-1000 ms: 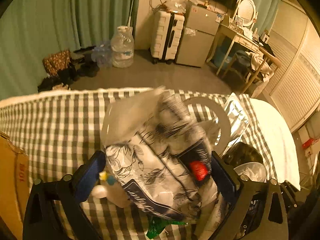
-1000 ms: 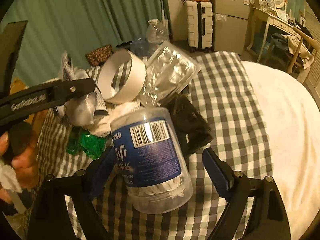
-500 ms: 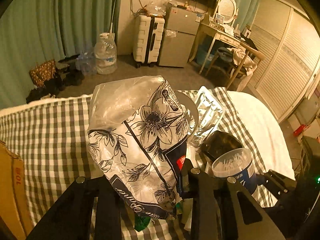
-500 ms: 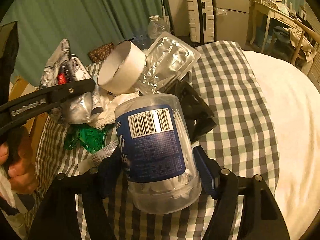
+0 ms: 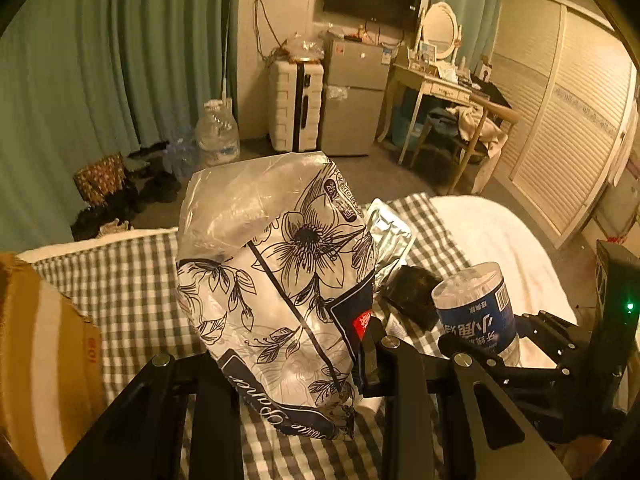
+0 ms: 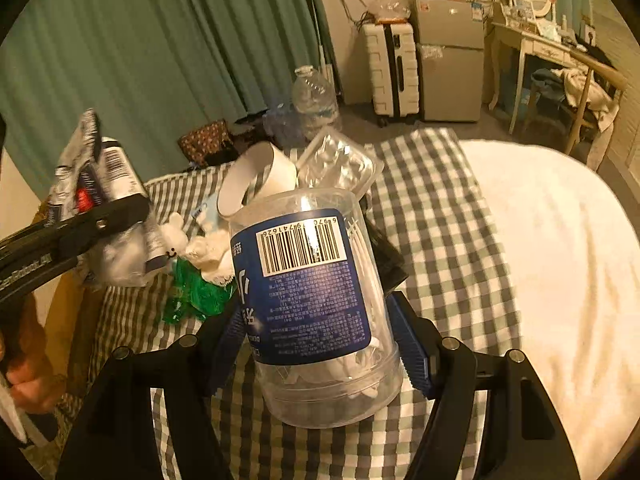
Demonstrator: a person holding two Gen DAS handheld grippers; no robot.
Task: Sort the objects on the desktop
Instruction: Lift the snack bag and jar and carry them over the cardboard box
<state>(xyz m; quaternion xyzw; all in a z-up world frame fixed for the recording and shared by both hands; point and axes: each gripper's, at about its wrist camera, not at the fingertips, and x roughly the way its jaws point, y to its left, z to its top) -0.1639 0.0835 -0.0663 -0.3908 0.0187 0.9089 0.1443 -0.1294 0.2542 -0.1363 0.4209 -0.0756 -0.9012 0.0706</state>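
My left gripper (image 5: pixel 288 364) is shut on a white tissue pack with black flower print (image 5: pixel 276 280) and holds it up above the checked cloth (image 5: pixel 120 292). The pack also shows at the left of the right wrist view (image 6: pixel 100 200). My right gripper (image 6: pixel 316 340) is shut on a clear plastic jar with a blue label (image 6: pixel 316 300), lifted off the cloth; the jar also shows in the left wrist view (image 5: pixel 476 312). A white tape ring (image 6: pixel 256 188), a clear blister tray (image 6: pixel 340 164), a green wrapper (image 6: pixel 196 296) and a black case (image 5: pixel 412 296) lie on the cloth.
A cardboard box (image 5: pixel 36 352) stands at the left edge of the cloth. A white blanket (image 6: pixel 540 260) covers the right side. Beyond are green curtains (image 5: pixel 100 60), a water jug (image 5: pixel 218 132), a suitcase (image 5: pixel 296 104), a small fridge (image 5: pixel 352 96) and a desk with chair (image 5: pixel 452 112).
My left gripper closed on the tissue pack and lifted it. My right gripper closed on the blue-label jar and raised it off the cloth.
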